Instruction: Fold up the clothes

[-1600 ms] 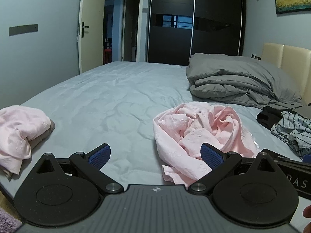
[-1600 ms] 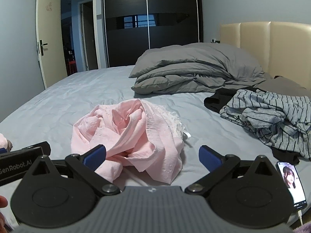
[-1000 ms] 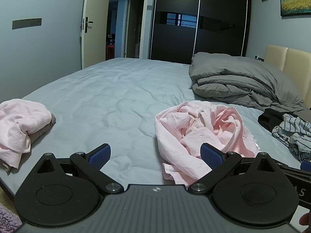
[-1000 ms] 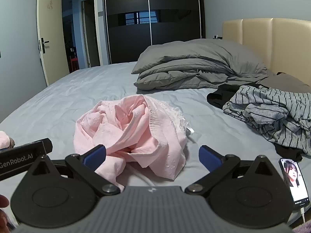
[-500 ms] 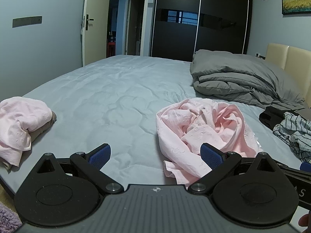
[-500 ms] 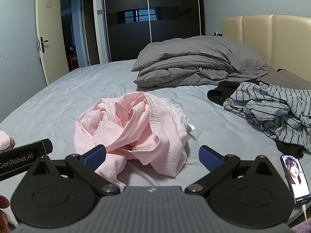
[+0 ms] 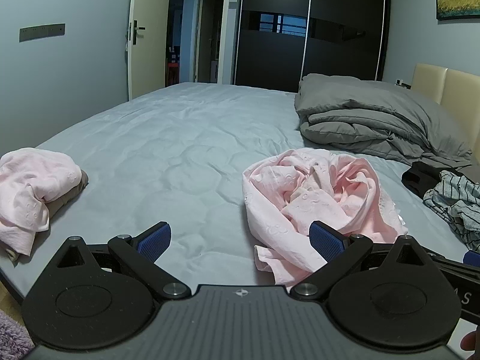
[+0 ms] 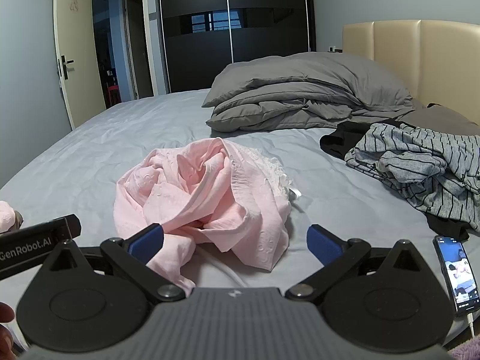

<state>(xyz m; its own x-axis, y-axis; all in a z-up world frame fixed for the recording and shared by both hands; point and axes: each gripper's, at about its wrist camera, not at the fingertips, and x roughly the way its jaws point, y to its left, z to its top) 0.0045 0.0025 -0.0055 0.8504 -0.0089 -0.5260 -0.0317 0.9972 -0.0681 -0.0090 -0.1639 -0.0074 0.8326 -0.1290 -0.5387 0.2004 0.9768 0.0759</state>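
1. Two grippers, left gripper [image 7: 240,241] and right gripper [image 8: 235,241], hover with fingers spread, holding nothing.
2. We see the crumpled pale-pink embossed cotton garment [image 8: 207,201] on the light-grey bed sheet [image 7: 180,150], just ahead of the fingers and in front of the folded grey duvet [image 8: 306,99].
3. We judge it light, limp and non-slippery; we would pinch the near hem [image 8: 171,267] and a far edge.

The left gripper [image 7: 240,238] gapes wide above the bed's [image 7: 180,156] near edge; a crumpled pink garment [image 7: 318,198] lies just ahead, a folded pink pile [image 7: 33,183] at the left edge.
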